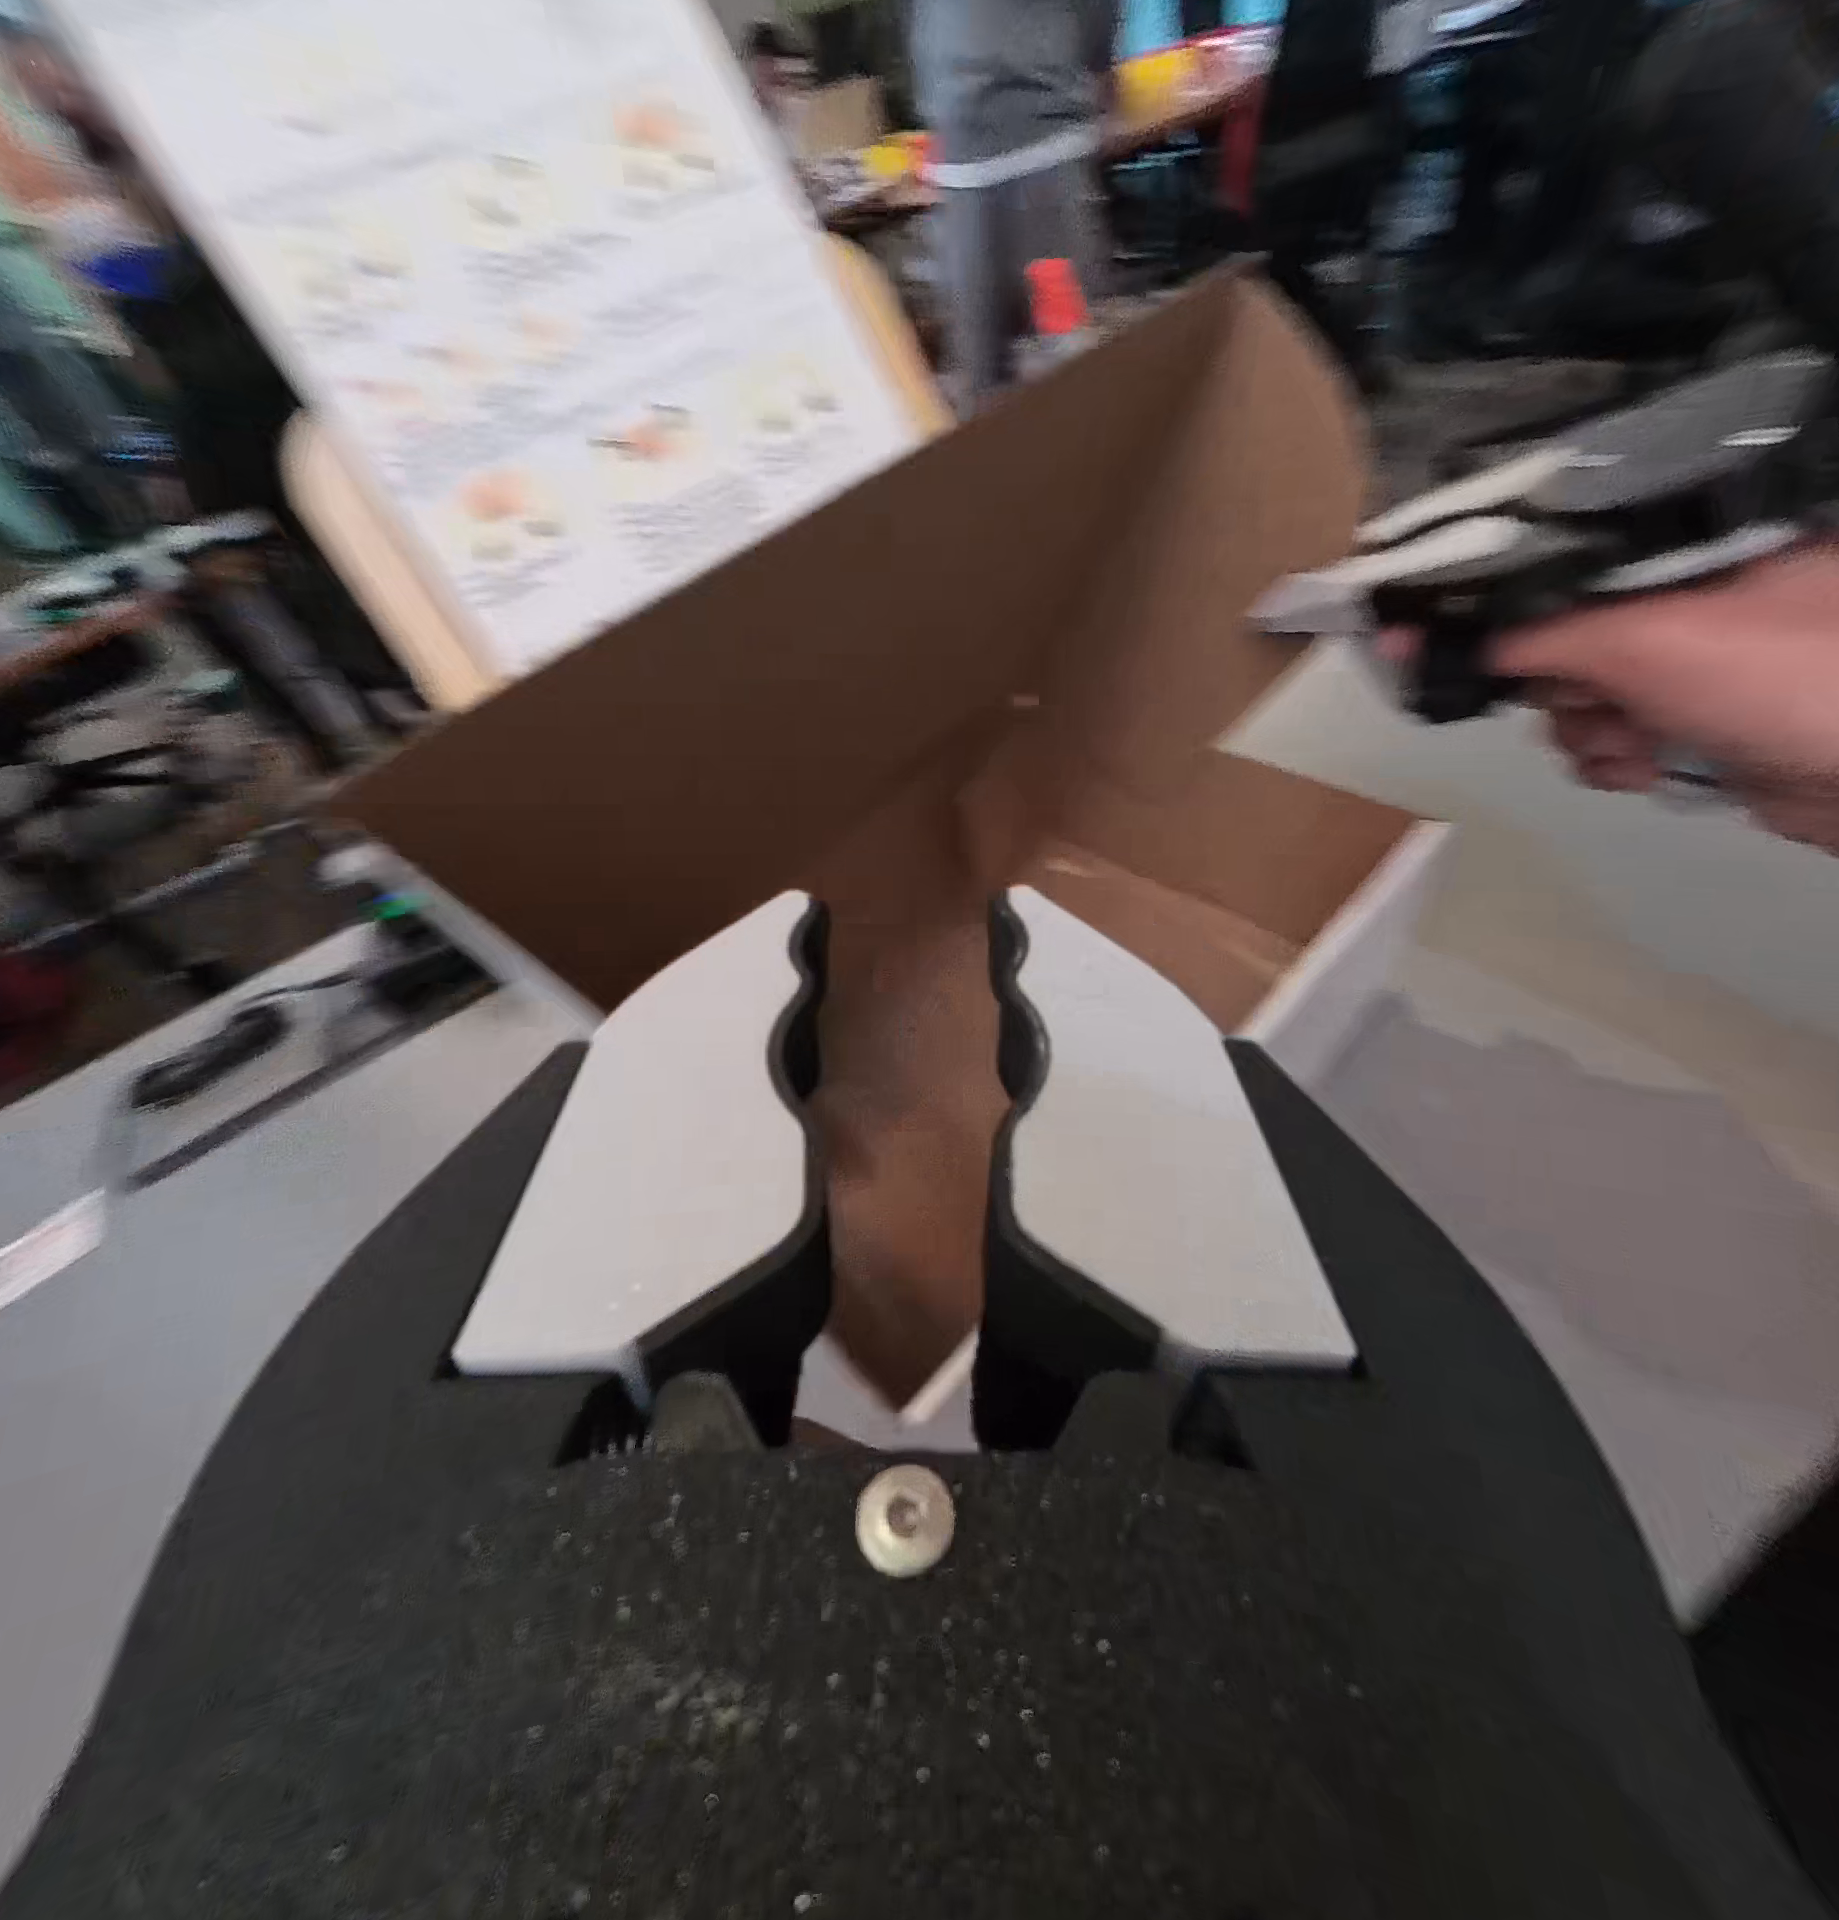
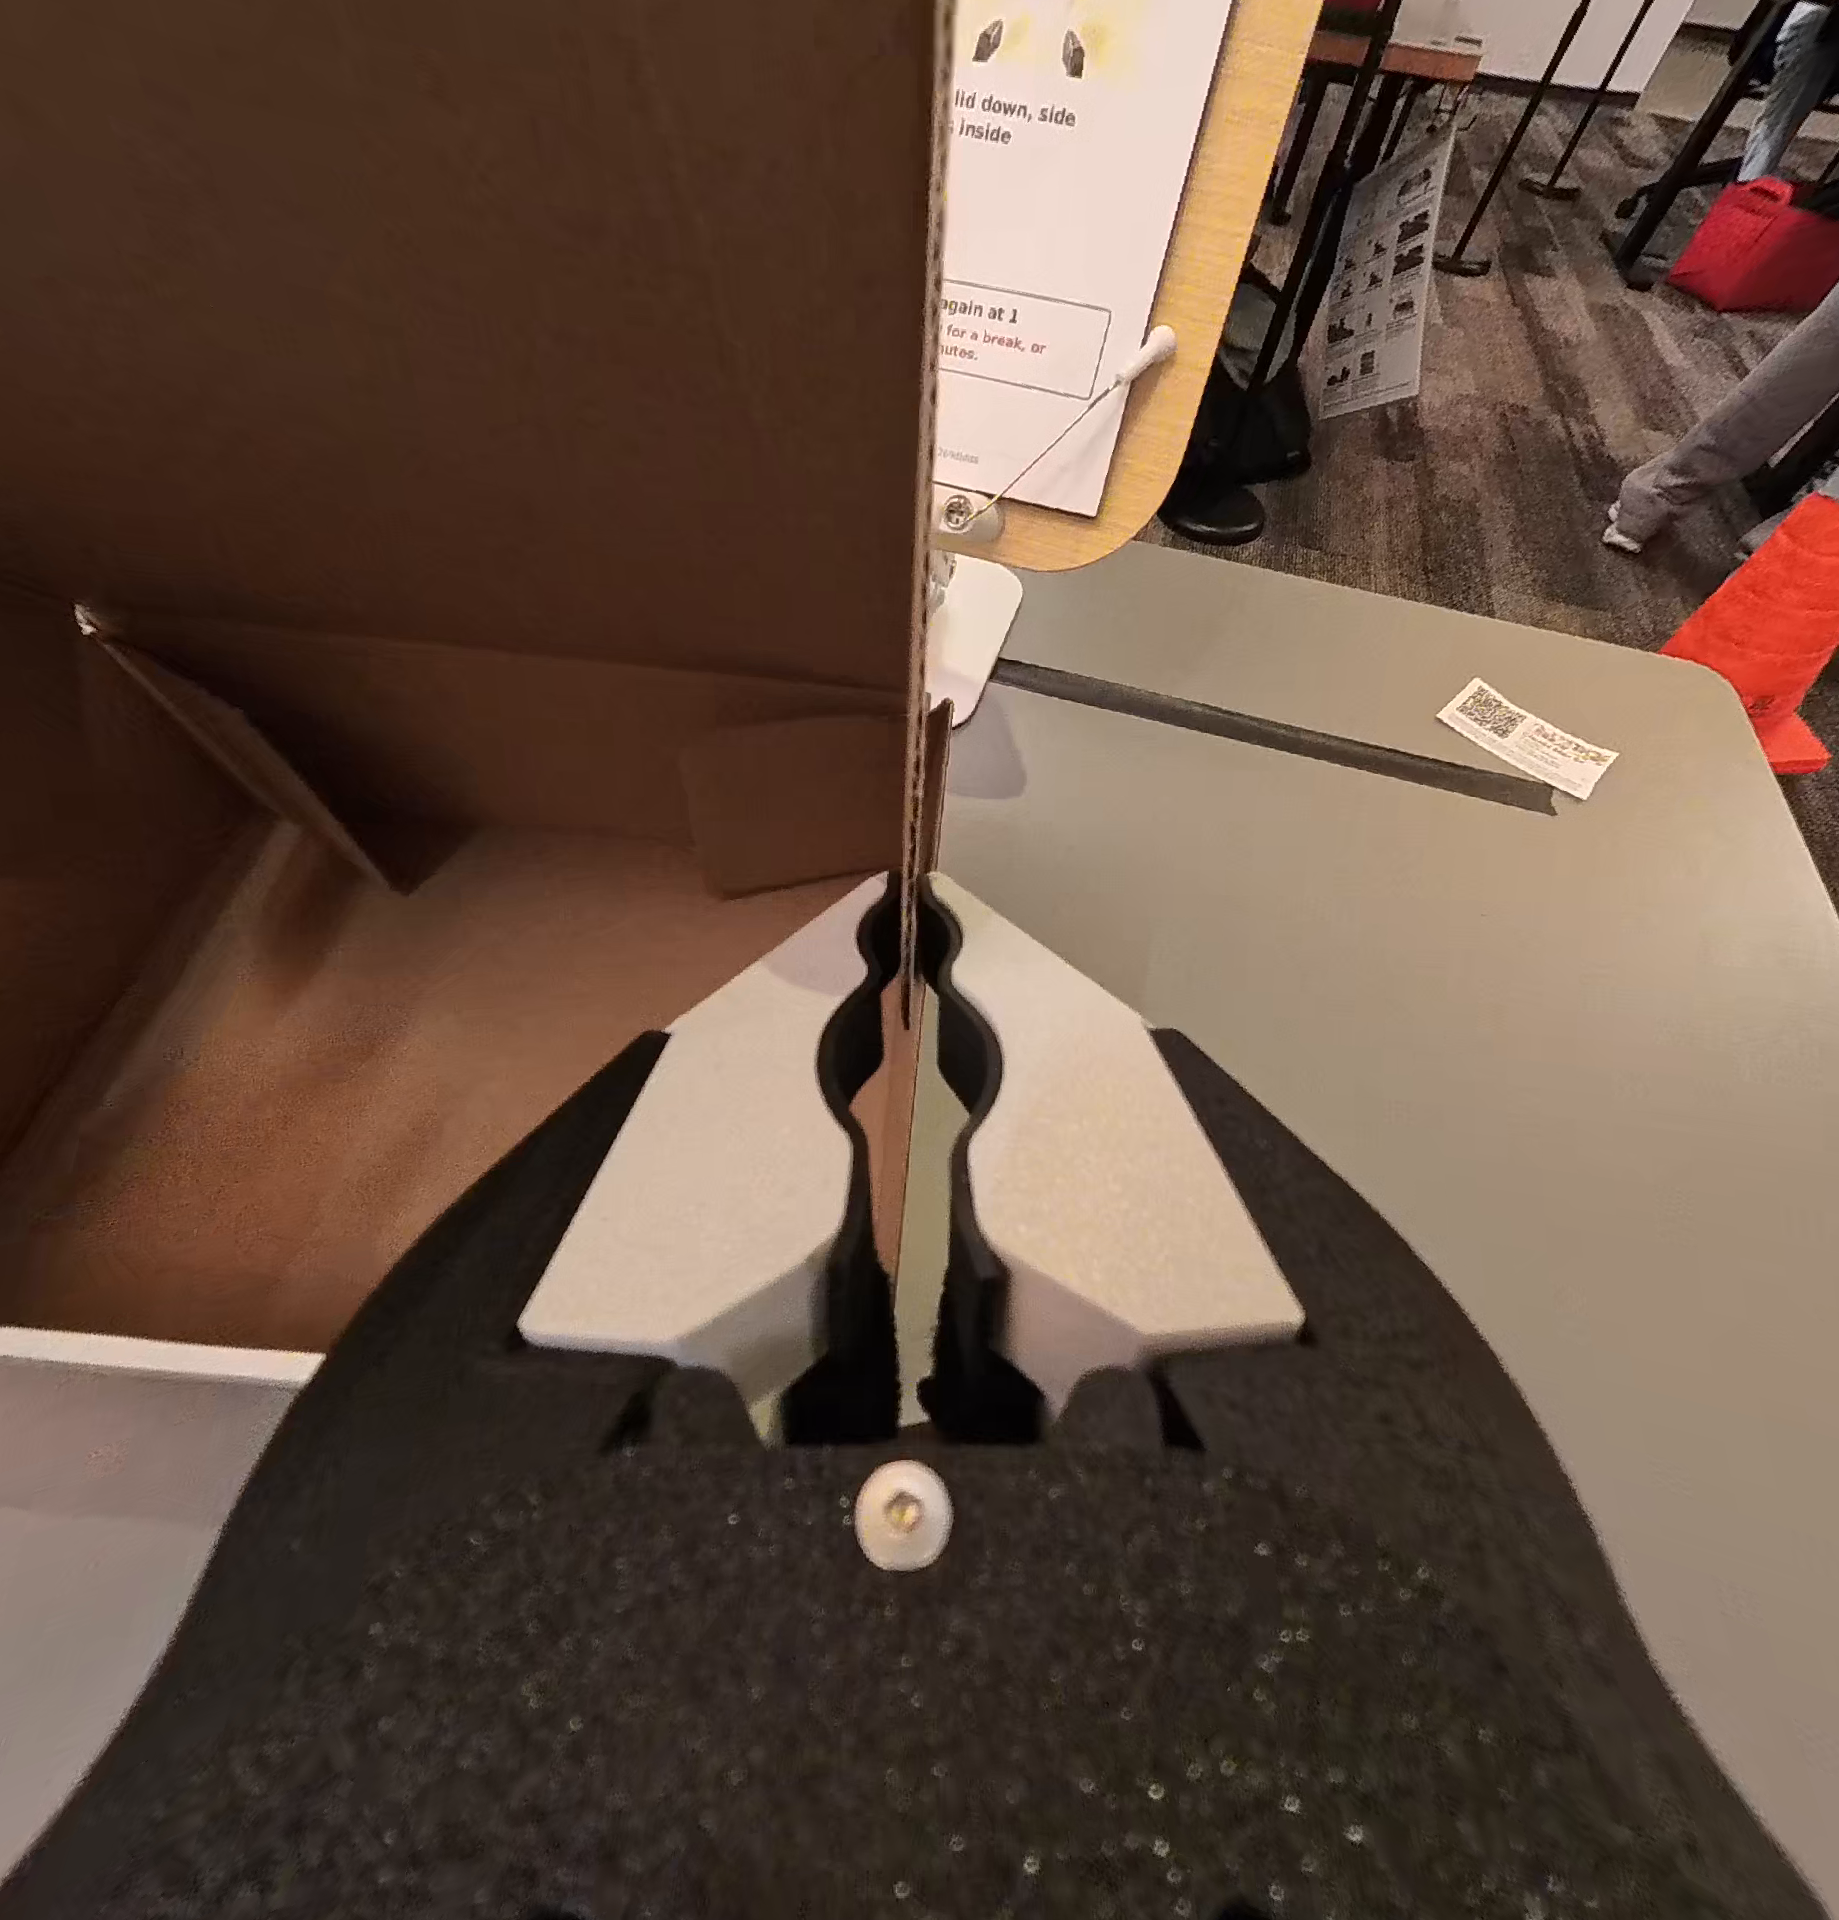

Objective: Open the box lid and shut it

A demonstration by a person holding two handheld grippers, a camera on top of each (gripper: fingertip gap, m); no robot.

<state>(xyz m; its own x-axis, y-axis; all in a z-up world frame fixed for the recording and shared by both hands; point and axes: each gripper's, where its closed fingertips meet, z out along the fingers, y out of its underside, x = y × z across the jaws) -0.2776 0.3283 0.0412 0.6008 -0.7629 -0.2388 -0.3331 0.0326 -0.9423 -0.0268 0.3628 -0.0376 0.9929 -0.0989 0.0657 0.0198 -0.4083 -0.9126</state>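
Cardboard box (image 2: 271, 1039) sits on a grey table (image 2: 1414, 1039), white outside, brown inside, lid (image 2: 479, 312) raised upright. Interior shows a bare brown floor with folded inner flaps along the back wall.

Right gripper (image 2: 910, 914) — fingertips pinching the edge of a side flap (image 2: 920, 623) on the lid, the corrugated edge running straight up from between the tips.

Left gripper (image 1: 907, 935) — fingers spread a little, brown cardboard showing in the gap; view heavily blurred, so whether the pads touch the card cannot be told. The lid stands beyond it, with the box opening to the right.

Around: instruction board (image 2: 1091, 260) on a wooden panel behind the box, a paper slip (image 2: 1528, 736) near the table's far corner, an orange cone (image 2: 1798, 603) on the carpet past it.
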